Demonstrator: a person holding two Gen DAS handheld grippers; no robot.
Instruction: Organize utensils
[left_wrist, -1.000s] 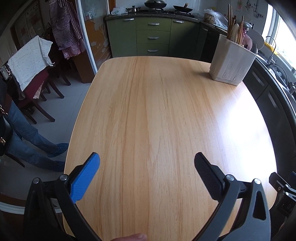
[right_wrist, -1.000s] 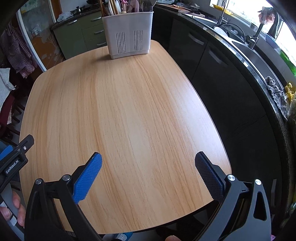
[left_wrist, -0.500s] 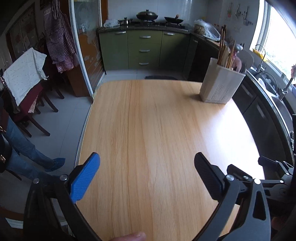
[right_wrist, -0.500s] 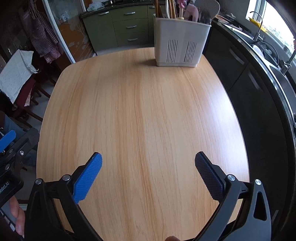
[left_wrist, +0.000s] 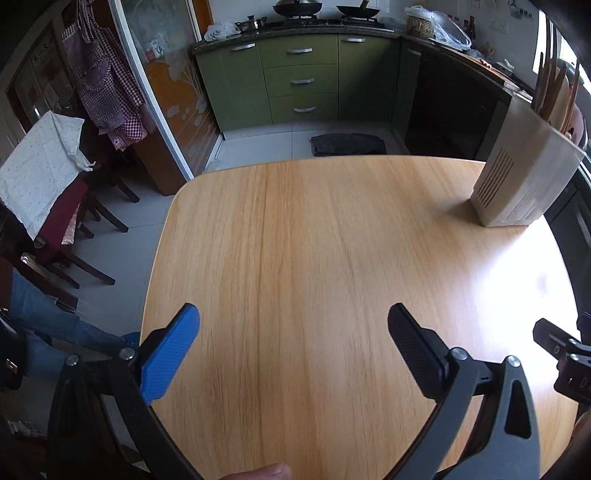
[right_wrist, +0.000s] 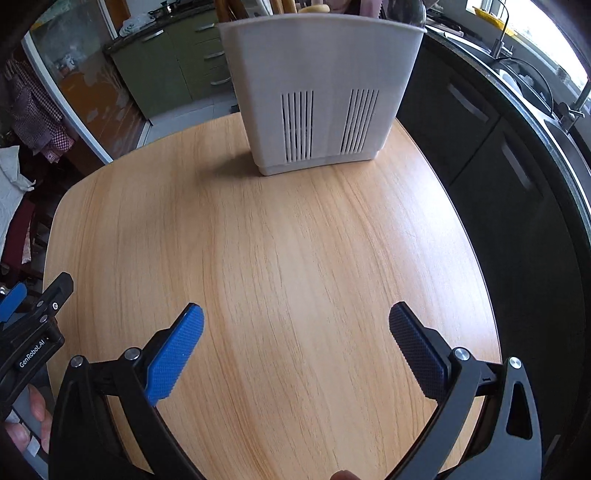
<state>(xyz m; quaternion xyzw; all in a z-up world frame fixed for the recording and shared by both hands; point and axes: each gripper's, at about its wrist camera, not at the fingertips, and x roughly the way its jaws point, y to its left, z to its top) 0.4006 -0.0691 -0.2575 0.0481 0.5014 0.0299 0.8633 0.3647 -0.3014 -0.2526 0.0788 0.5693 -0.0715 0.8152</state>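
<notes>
Since half a second ago my right gripper (right_wrist: 295, 332) has closed in on the white slotted plastic utensil holder (right_wrist: 325, 92), which now looms large straight ahead of it, while in the left view that holder (left_wrist: 524, 177) has slid out to the far right edge. Going left to right: my left gripper (left_wrist: 293, 332) hangs over the pale wood-grain table (left_wrist: 295, 240) with its jaws spread wide and nothing between them, the holder well off to its right. My right gripper is equally wide open and empty, and it is clearly the nearer one. The holder stands upright at the table's far edge, the wooden chopsticks and spoon handles (left_wrist: 554, 92) poking up along its vertical axis. The only writing I can read is "GenRobot.AI" on the left gripper's body (right_wrist: 33, 354); print on the holder's side is too small to make out.
</notes>
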